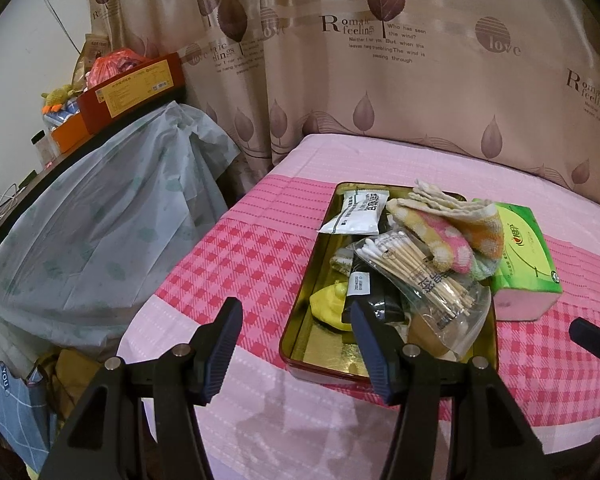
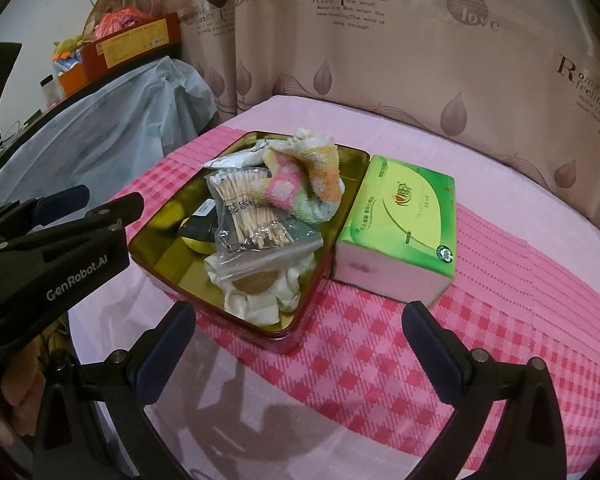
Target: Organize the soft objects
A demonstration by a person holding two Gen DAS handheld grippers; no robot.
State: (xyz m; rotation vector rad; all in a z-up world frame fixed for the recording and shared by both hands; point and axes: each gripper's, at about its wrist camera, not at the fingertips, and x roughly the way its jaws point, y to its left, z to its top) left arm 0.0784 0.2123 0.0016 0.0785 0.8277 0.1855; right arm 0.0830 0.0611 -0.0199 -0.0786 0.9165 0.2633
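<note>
A gold-lined red tin (image 1: 300,332) (image 2: 160,248) lies on the pink checked bedspread. Piled inside are a striped pastel towel (image 1: 448,232) (image 2: 304,184), a bag of cotton swabs (image 1: 420,276) (image 2: 252,216), a white packet (image 1: 356,214), a yellow duck (image 1: 332,304), a black item and a cream cloth (image 2: 260,300). Touching the tin's right side is a green tissue pack (image 1: 520,252) (image 2: 400,232). My left gripper (image 1: 296,336) (image 2: 96,204) hovers open at the tin's near-left corner, holding nothing. Just short of the tin's near edge, my right gripper (image 2: 300,348) is open and holds nothing.
A leaf-print curtain (image 1: 380,80) hangs behind the bed. To the left stands furniture under a pale plastic sheet (image 1: 112,220), with a red box (image 1: 136,88) and clutter on top. The bed edge drops off at the near left, where a blue bag (image 1: 16,412) hangs.
</note>
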